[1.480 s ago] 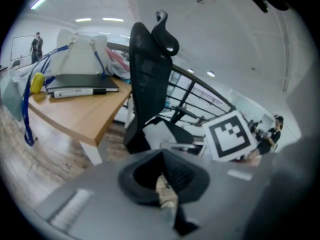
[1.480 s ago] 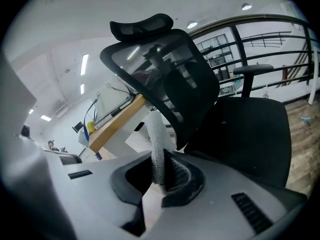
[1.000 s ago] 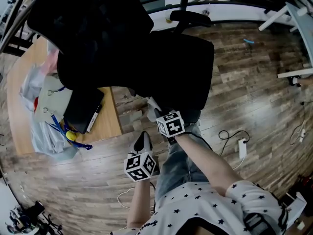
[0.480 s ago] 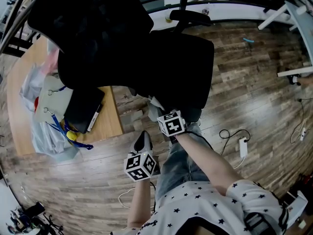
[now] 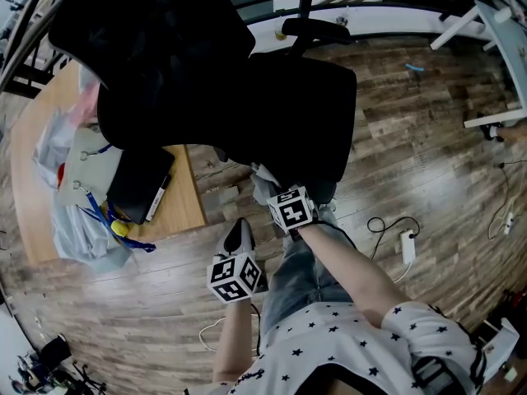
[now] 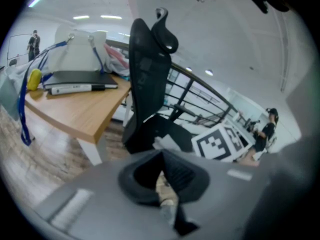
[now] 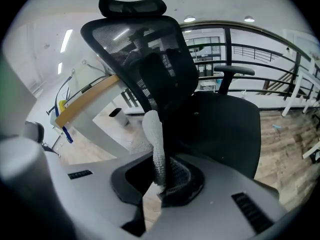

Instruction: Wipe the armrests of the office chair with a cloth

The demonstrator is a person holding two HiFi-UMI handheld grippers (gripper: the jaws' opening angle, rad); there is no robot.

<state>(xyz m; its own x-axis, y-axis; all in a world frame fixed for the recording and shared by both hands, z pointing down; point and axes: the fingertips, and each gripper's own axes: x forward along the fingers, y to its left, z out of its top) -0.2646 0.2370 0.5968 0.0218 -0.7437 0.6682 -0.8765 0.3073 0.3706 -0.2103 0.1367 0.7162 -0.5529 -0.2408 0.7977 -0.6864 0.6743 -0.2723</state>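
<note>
Now | right gripper (image 7: 161, 176) clamps cloth (image 7: 154, 134) before office chair (image 7: 220, 129); left gripper (image 6: 162, 173) closed, empty | risk: chair may swivel under wiping push (nothing braces it), cloth slips.

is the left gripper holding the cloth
No, the white cloth is pinched in the right gripper, while the left gripper holds nothing.

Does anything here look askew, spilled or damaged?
Nothing looks damaged or spilled. The office chair stands upright and the cloth is clamped in the right gripper. Only loose ends: a power strip with its cable lies on the floor, and a blue lanyard trails over the desk edge.
</note>
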